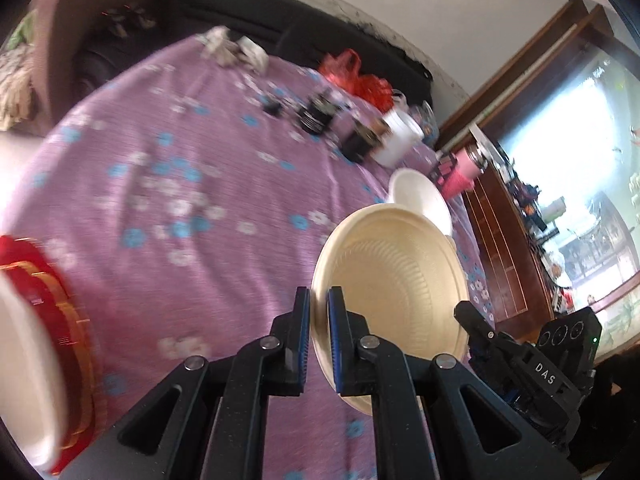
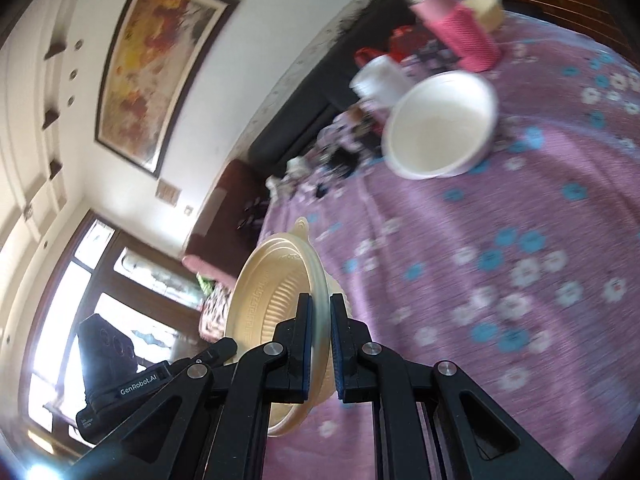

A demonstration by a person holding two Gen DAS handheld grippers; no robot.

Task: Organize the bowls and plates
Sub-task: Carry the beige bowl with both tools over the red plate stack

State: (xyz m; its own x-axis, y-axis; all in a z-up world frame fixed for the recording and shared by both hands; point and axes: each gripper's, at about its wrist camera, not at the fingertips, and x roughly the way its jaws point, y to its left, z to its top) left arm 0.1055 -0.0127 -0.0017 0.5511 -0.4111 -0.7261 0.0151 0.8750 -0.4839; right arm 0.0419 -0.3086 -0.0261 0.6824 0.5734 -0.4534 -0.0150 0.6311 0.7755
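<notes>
A ribbed cream plastic bowl (image 1: 392, 280) hangs tilted above the purple flowered tablecloth (image 1: 180, 208), held from two sides. My left gripper (image 1: 319, 308) is shut on its near rim; my right gripper (image 1: 466, 316) reaches in at the opposite rim. In the right wrist view the same cream bowl (image 2: 272, 300) stands on edge, with my right gripper (image 2: 320, 320) shut on its rim and the left gripper (image 2: 224, 350) behind it at lower left. A white bowl (image 1: 420, 196) sits on the cloth just beyond; in the right wrist view that white bowl (image 2: 440, 124) is empty.
Red plates with gold trim (image 1: 52, 300) and a white dish (image 1: 20, 360) lie at the left edge. Farther back stand a pink bottle (image 2: 460, 28), a white tub (image 2: 380, 76), a small cream bowl (image 2: 486, 8), a red bag (image 1: 356, 76) and dark clutter (image 1: 316, 116).
</notes>
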